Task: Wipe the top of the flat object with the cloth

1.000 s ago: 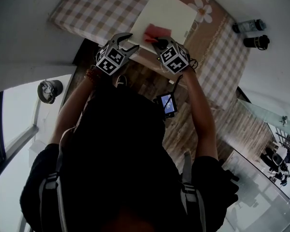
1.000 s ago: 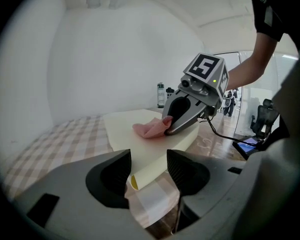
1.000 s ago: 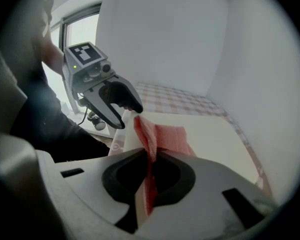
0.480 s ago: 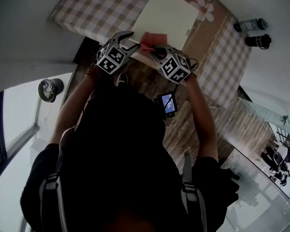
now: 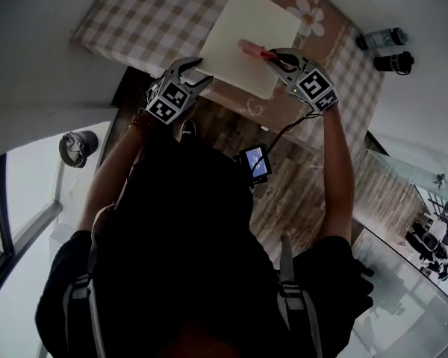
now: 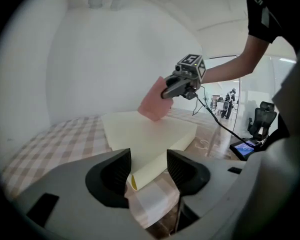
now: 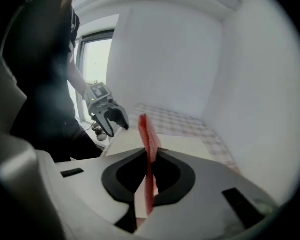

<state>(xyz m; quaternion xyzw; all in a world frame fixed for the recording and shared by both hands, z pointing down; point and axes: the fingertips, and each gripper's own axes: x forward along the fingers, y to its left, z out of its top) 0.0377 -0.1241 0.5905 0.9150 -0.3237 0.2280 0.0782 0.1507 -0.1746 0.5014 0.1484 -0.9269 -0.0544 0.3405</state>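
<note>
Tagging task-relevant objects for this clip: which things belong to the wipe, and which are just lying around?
In the job: right gripper holding the cloth; flat board; left gripper at its corner.
Lying about: clear bottle; dark bottle; small screen.

Cloth (image 7: 149,134) — textured weave; flat object (image 5: 246,36) — matt, smooth.

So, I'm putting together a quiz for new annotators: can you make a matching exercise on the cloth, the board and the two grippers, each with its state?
1 cloth
2 board
3 left gripper
4 right gripper

a cream, lying on the checked tablecloth
b jaws apart, astride the board's corner
c pink, held by one edge
d shut on the cloth

Pairs: 1-c, 2-a, 3-b, 4-d
</note>
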